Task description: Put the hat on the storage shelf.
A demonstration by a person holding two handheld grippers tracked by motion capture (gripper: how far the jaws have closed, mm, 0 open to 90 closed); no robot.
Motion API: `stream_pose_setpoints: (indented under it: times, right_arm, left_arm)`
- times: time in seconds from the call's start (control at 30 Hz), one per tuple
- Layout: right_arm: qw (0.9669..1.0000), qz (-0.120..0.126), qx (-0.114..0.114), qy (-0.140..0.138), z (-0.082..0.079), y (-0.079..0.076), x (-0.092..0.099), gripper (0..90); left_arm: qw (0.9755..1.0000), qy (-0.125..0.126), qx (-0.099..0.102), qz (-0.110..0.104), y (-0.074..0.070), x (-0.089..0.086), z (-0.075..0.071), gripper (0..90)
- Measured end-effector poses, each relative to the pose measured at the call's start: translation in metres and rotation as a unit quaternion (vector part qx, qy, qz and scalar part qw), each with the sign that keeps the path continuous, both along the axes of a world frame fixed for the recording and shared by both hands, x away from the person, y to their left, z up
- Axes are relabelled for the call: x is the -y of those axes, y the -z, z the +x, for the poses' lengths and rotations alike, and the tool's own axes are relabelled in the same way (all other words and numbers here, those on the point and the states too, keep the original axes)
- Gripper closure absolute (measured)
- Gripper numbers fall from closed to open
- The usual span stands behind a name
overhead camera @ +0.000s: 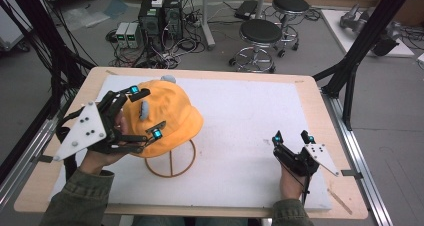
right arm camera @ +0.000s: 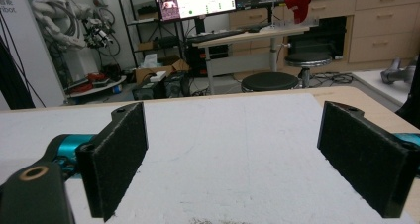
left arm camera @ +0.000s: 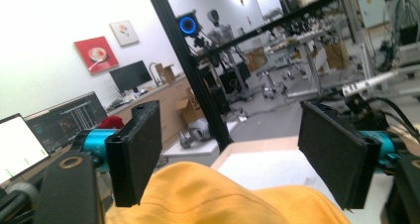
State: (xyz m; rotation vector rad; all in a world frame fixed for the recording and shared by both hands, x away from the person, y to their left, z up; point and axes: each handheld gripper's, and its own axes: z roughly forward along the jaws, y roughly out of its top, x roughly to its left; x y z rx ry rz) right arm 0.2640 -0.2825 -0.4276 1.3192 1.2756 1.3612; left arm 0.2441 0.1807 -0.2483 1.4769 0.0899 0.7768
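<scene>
Left tool (overhead camera: 145,112) at the yellow hat (overhead camera: 165,117), jaws spread wide; in the left gripper view the pads (left arm camera: 138,152) stand clear of the fabric on both sides, the hat (left arm camera: 223,196) bulging up between and just below them. Nothing pinched.

The hat sits on a wire stand (overhead camera: 171,163) on the white mat (overhead camera: 250,136) of the table (overhead camera: 310,91). From our left tool it lies directly ahead and slightly under; its crown rounds up, brim side toward the far-left edge, as far as we can tell.

Right tool (overhead camera: 292,137) rests on the mat well apart from the hat, jaws also spread, bare mat between them in the right gripper view. The hat lies far to its left.

We judge the left hand (overhead camera: 100,158) far nearer; any next grasp or adjustment falls to it. No containers on the table.
</scene>
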Motion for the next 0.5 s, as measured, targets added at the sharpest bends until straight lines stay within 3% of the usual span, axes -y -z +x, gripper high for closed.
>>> stream_pose_setpoints:
  times: [0.2, 0.4, 0.5]
  right_arm:
    - [1.0000, -0.001, 0.001, 0.001, 0.000, 0.000, 0.000, 11.0]
    - [1.0000, 0.000, 0.002, 0.002, -0.001, 0.000, 0.000, 10.9]
    - [1.0000, 0.001, 0.002, 0.004, -0.001, -0.001, 0.000, 10.9]
  left_arm:
    - [0.9986, -0.038, -0.009, -0.034, -0.004, -0.012, 0.005, 23.7]
    - [0.9945, -0.073, -0.025, -0.070, -0.008, -0.026, 0.012, 23.7]
    - [0.9913, -0.093, -0.029, -0.089, -0.009, -0.035, 0.014, 23.7]
